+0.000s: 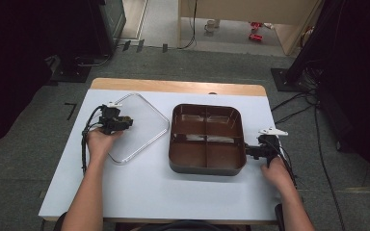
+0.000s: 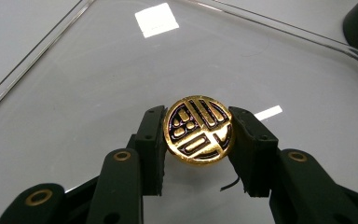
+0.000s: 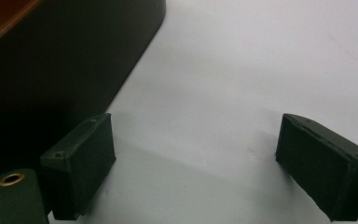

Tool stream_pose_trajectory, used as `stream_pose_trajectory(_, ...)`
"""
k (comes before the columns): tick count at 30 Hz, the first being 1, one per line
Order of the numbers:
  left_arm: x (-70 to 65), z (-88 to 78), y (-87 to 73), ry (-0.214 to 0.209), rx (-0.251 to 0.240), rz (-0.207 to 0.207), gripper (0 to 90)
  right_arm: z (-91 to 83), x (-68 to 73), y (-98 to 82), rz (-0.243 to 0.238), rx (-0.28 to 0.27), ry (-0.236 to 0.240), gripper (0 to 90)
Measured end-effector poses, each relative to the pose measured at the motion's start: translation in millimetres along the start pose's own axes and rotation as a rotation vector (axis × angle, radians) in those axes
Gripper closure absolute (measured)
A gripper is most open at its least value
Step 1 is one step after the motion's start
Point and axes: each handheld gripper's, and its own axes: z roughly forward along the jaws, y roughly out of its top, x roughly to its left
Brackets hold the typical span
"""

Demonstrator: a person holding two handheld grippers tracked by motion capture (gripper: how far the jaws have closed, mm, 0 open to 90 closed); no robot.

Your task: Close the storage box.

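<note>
A clear rounded-square lid (image 1: 142,126) lies flat on the white table, left of a brown four-compartment box (image 1: 207,169). In the left gripper view a round gold knob (image 2: 198,130) with a dark pattern stands on the lid (image 2: 121,70). My left gripper (image 2: 196,140) is shut on it, one pad pressing each side. From above, that gripper (image 1: 121,122) sits over the lid's left part. My right gripper (image 1: 248,151) rests by the box's right wall, jaws wide apart. In its own view the right gripper (image 3: 196,154) holds nothing, with the dark box wall (image 3: 51,70) at the left.
The white table (image 1: 149,187) has bare surface in front of the lid and box. Cables trail from both grippers. Beyond the table's wooden far edge (image 1: 173,85) lie grey carpet, dark stands and floor cables.
</note>
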Motion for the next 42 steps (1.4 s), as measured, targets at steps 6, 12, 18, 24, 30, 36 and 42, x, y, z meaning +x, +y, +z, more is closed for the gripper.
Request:
stream_pose_trajectory(6,-2.6,-10.8,2.8,-0.022,-0.014,0.012,59.1,0.0,0.2,0.0,0.001,0.001,-0.001,10.9)
stream_pose_trajectory(12,-6.2,-22.5,8.2,-0.031,-0.031,0.032,59.2,0.0,0.2,0.0,0.000,0.001,-0.001,10.9)
stream_pose_trajectory(18,-6.8,-37.8,14.1,-0.045,-0.046,0.043,59.2,-0.1,0.1,0.0,-0.001,0.001,-0.001,10.9)
stream_pose_trajectory(24,-6.1,-55.6,19.7,-0.071,-0.073,0.027,59.2,-0.1,0.1,0.0,-0.001,0.001,-0.001,10.9)
stream_pose_trajectory(30,-11.3,-70.5,27.9,-0.104,-0.089,0.060,59.2,-0.1,0.1,0.0,0.000,0.002,-0.001,10.9)
stream_pose_trajectory(36,-19.9,-81.0,35.9,-0.125,-0.111,0.083,59.2,-0.1,0.1,0.1,-0.001,0.002,-0.001,10.9)
stream_pose_trajectory(42,-32.8,-87.8,42.5,-0.158,-0.132,0.115,59.2,-0.1,0.1,0.0,-0.001,0.001,-0.001,10.9)
